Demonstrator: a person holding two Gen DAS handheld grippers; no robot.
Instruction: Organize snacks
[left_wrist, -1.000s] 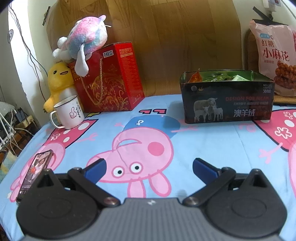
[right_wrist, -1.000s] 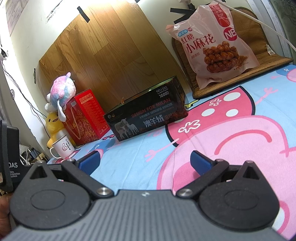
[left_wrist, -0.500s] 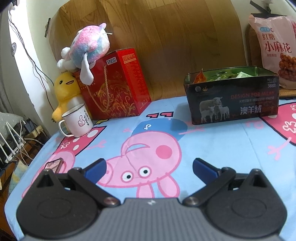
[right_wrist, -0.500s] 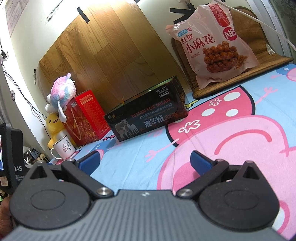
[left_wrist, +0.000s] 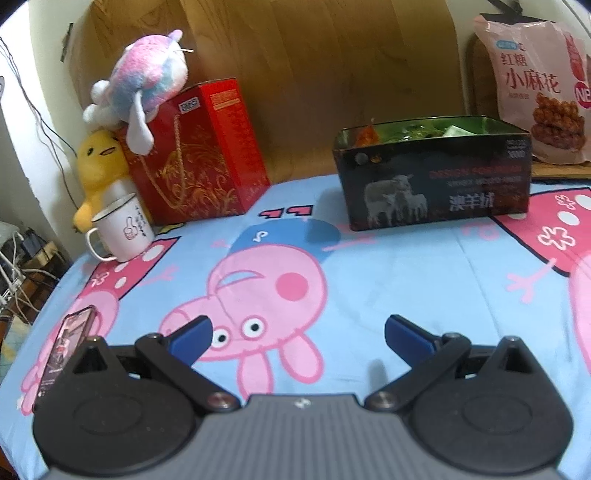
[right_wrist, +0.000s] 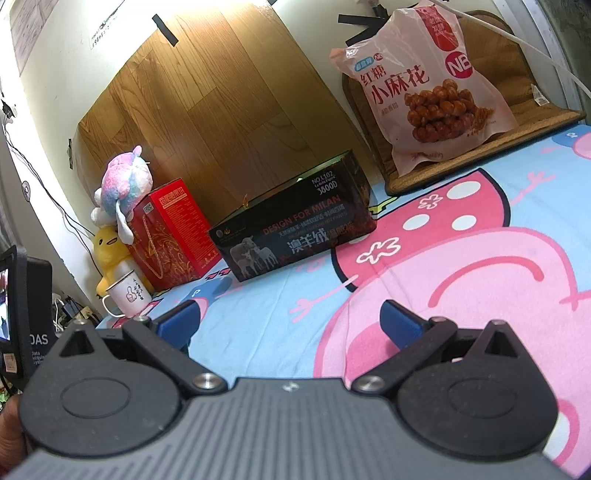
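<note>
Blk grippers (left_wrist: 297, 334), blue fingertips (left_wrist: 192, 338)

I am working in a home bedroom. A cartoon-pig bedsheet (left_wrist: 406, 280) covers the surface. At far left, a yellow plush duck (left_wrist: 98, 166) and a pastel plush toy (left_wrist: 147, 88) sit against a red gift box (left_wrist: 199, 151), with an enamel mug (left_wrist: 123, 229) nearby. Wood-pattern panelling (right_wrist: 221, 110) backs the wall.

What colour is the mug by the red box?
White mug with a thumbs-up print; clearest in the left wrist view.
</note>
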